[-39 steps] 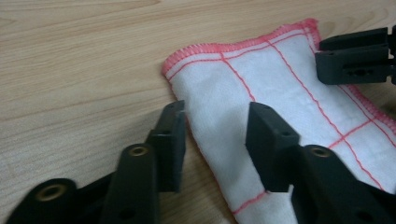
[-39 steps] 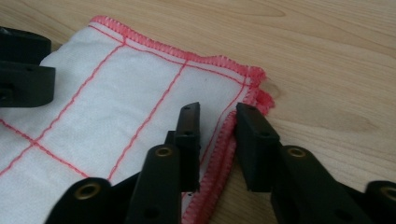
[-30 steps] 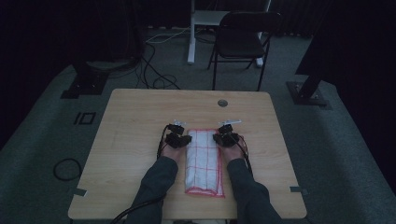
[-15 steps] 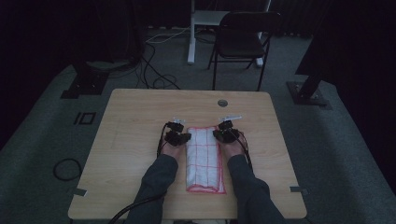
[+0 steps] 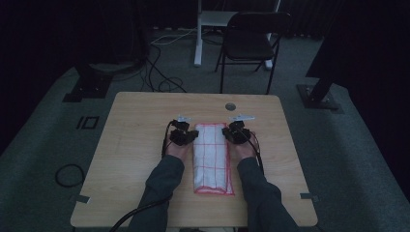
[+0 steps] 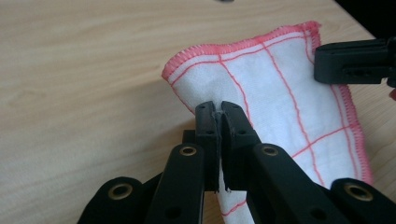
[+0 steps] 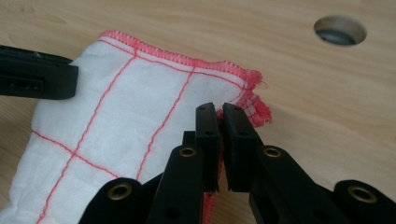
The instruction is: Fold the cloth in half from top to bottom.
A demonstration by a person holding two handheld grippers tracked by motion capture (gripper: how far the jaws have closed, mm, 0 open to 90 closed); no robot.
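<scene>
With the folded cloth (image 5: 212, 158) lying mid-table, the left gripper (image 6: 218, 111) and right gripper (image 7: 219, 113) each pinch a far corner of it, jaws closed on fabric, so another fold looks underway, calling for an even lift towards the person.

There are no words or numbers to read anywhere. The high view is dark, so tiny writing might be hiding there. The cloth (image 5: 211, 157) has only red lines.
</scene>
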